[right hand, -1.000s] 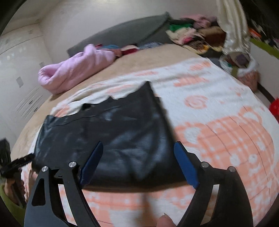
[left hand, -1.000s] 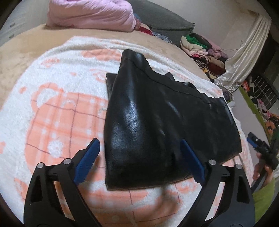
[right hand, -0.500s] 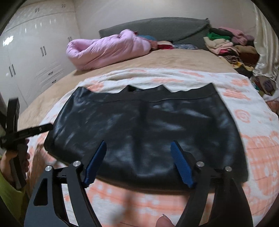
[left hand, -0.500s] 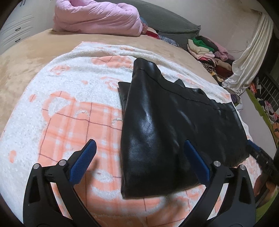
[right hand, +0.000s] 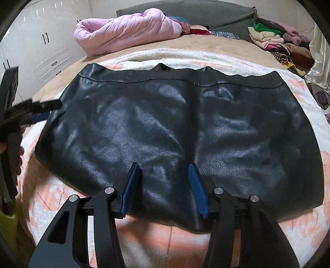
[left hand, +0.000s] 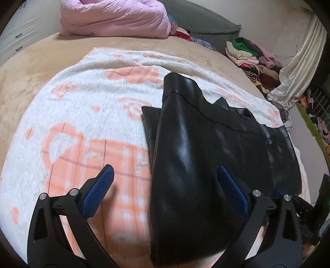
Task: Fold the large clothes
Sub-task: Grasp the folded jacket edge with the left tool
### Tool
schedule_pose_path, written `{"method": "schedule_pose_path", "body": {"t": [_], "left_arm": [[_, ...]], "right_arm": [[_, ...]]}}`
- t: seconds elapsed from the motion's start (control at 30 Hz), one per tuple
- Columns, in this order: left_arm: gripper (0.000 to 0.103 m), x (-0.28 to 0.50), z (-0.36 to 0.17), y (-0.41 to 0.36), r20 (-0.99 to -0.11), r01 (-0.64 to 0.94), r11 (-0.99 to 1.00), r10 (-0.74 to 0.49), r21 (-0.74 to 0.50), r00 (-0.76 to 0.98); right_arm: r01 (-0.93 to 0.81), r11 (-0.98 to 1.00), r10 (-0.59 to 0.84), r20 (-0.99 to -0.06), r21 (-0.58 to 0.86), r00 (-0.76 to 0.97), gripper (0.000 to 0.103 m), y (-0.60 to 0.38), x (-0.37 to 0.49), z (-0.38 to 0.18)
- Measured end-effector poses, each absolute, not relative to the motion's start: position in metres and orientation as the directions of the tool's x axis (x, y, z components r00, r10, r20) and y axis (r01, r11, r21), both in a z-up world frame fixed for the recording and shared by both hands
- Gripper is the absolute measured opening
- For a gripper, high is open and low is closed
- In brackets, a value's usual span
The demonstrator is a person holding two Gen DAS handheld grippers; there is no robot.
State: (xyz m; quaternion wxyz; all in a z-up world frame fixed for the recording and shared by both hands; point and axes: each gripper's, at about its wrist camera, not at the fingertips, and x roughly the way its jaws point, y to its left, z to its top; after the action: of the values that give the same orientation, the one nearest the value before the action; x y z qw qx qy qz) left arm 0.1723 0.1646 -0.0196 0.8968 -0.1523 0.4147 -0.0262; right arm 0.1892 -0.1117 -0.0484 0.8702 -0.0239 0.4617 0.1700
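Note:
A black leather skirt [right hand: 175, 127] lies flat on a white and orange blanket [right hand: 299, 230] on the bed, waistband at the far side. In the left wrist view the skirt [left hand: 206, 165] runs from near to far right. My left gripper [left hand: 165, 177] is open, its jaws straddling the skirt's near left edge; it also shows at the left of the right wrist view [right hand: 31, 111]. My right gripper [right hand: 163, 171] is open but narrowed, over the skirt's near hem at its middle. It holds nothing.
A pink quilt [right hand: 127, 31] and a grey cushion [right hand: 206, 10] lie at the head of the bed. A pile of folded clothes [right hand: 278, 39] and a pale curtain [left hand: 299, 68] stand at the right. White wardrobe doors [right hand: 31, 41] are at the left.
My right gripper has moved closer to the skirt's near hem and its jaws have narrowed. My left gripper has come in lower over the skirt's left edge, still open.

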Motion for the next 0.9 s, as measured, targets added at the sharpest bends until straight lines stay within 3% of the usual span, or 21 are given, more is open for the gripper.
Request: {"method": "schedule_pose_path", "body": {"t": [0.2,0.4,0.47,0.5,0.57,0.67,0.9], "left_arm": [[0.093,0.199,-0.032,0.163,-0.773,-0.079,0.949,-0.199,-0.306,0.602],[0.093,0.221,-0.047,0.177,-0.779,-0.096,0.904,-0.3,-0.416,0.551],[0.093,0.226,-0.047,0.178,-0.776,-0.083,0.905,-0.308,-0.418,0.55],[0.093,0.228,-0.046,0.177,-0.775,-0.073,0.907,-0.311,-0.415,0.55],[0.083,0.234,-0.046,0.177,-0.771,-0.048,0.905,-0.331,-0.422,0.544],[0.059,0.235,-0.049,0.177,-0.743,-0.025,0.872,-0.401,-0.489,0.535],[0.047,0.227,-0.036,0.175,-0.702,-0.002,0.848,-0.437,-0.53,0.563]], "right_arm": [[-0.316,0.94,0.283,-0.81,0.128,0.514,0.048,-0.111,0.192,-0.054],[-0.316,0.933,0.317,-0.811,0.173,0.492,0.048,-0.118,0.197,-0.042],[-0.3,0.931,0.345,-0.771,0.208,0.535,0.035,-0.126,0.204,-0.024],[-0.291,0.932,0.347,-0.76,0.215,0.549,0.034,-0.127,0.211,-0.017],[-0.282,0.935,0.342,-0.759,0.216,0.554,0.034,-0.124,0.23,-0.009],[-0.286,0.937,0.33,-0.768,0.198,0.549,0.034,-0.111,0.261,-0.006],[-0.221,0.969,0.214,-0.828,0.112,0.518,0.029,-0.087,0.331,-0.032]]}}
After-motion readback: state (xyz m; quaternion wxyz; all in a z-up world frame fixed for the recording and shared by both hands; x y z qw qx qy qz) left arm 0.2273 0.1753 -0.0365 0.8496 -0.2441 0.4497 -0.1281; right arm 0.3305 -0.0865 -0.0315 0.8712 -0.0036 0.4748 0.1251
